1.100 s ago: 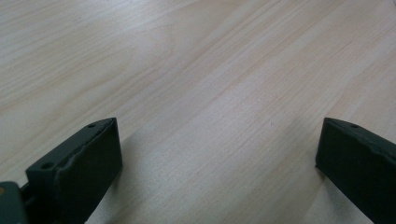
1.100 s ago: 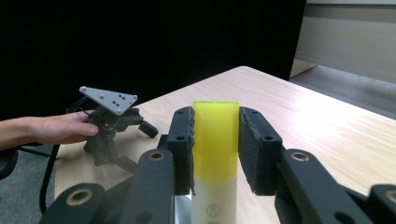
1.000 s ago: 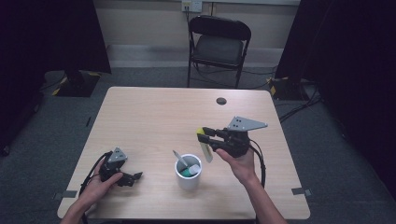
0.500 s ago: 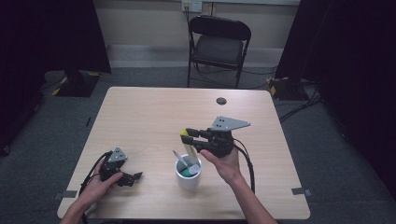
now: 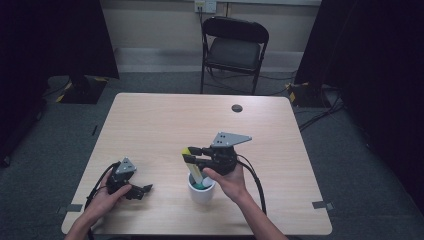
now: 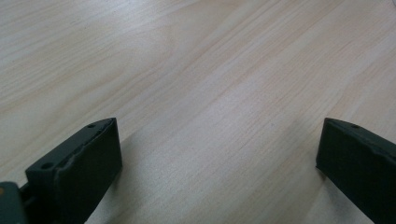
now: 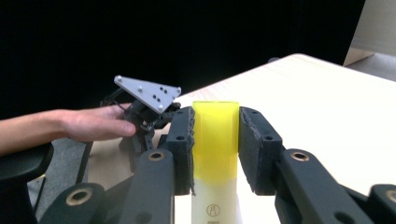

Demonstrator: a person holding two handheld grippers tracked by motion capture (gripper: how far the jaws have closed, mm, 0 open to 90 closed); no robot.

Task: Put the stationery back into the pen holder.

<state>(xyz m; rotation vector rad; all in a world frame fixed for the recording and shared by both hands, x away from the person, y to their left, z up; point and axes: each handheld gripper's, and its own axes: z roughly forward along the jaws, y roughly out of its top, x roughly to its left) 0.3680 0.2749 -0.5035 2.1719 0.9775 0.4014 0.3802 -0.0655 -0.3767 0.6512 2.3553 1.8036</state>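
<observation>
A white cup [image 5: 201,194] stands near the table's front edge, with something green [image 5: 200,184] inside it. My right gripper [image 5: 189,153] hovers just above and left of the cup's rim, shut on a flat stick [image 5: 190,162] that is yellow at one end and white at the other. Its lower end slants down toward the cup's mouth. In the right gripper view the stick [image 7: 215,135] sits clamped between the two pads [image 7: 183,135] of my right gripper [image 7: 215,126]. My left gripper [image 5: 144,189] rests on the table to the cup's left, open [image 6: 219,154] over bare wood.
The wooden table [image 5: 165,130] carries a small black disc [image 5: 237,108] at its far side. A black folding chair [image 5: 234,47] stands behind the table. Cables trail from both grippers. The person's other hand [image 7: 93,123] and the left gripper [image 7: 142,109] appear beyond the stick.
My right gripper has carried the yellow-and-white stick leftward, from the cup's right side to above its rim. The left gripper has stayed put.
</observation>
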